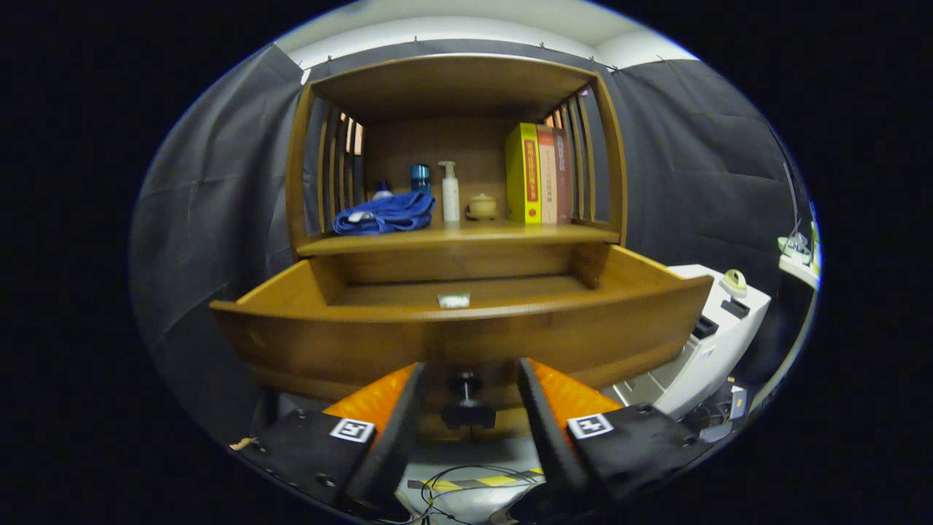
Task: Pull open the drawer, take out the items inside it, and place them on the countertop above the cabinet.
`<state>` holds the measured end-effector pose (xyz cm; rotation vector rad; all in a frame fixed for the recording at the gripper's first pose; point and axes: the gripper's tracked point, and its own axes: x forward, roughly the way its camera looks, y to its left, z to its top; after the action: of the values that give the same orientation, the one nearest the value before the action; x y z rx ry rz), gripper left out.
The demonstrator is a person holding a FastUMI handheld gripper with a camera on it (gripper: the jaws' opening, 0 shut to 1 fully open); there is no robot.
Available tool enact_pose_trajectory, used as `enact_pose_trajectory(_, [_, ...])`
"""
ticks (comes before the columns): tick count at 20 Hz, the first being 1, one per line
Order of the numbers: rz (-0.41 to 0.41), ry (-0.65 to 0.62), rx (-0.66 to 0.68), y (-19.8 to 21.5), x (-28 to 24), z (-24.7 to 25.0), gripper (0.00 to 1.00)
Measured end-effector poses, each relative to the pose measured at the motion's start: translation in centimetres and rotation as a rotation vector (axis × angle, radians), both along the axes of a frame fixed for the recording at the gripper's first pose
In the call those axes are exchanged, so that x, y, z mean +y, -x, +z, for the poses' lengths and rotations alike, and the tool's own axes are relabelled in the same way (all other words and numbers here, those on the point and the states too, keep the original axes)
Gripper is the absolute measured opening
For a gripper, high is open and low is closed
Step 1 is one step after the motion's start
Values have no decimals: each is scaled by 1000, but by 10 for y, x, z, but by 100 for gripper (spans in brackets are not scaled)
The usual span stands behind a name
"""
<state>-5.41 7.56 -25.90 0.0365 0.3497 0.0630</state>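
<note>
The wooden drawer (466, 339) stands pulled out of the cabinet toward me. Its dark knob (465, 384) sits between my two fingers, which stand apart on either side without touching it, so my gripper (470, 375) is open. Inside the drawer a small green and white item (453, 300) lies near the front wall. On the countertop (466, 235) above the drawer lie a blue cloth (386, 214), a blue bottle (419, 177), a white pump bottle (450, 192), a small tan pot (482, 206) and upright books (538, 173).
A white machine (711, 332) stands to the right of the drawer, close to its corner. Cables (466, 481) and a yellow-black striped tape (481, 481) lie on the floor below the fingers. Slatted sides enclose the shelf space above the countertop.
</note>
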Motion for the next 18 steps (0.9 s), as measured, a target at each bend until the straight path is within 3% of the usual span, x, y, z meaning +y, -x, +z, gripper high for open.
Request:
enact_pose_trajectory(3, [27,-49,4,-16,-1,42,99])
enact_pose_trajectory(7, [37,-55,71,-55,-3,80,99])
enact_pose_trajectory(10, [101,-49,130,-87,9,92,98])
enact_pose_trajectory(13, [162,-78,259,-113,25,85,97])
enact_pose_trajectory(18, [213,-10,493,-157,39,45,97])
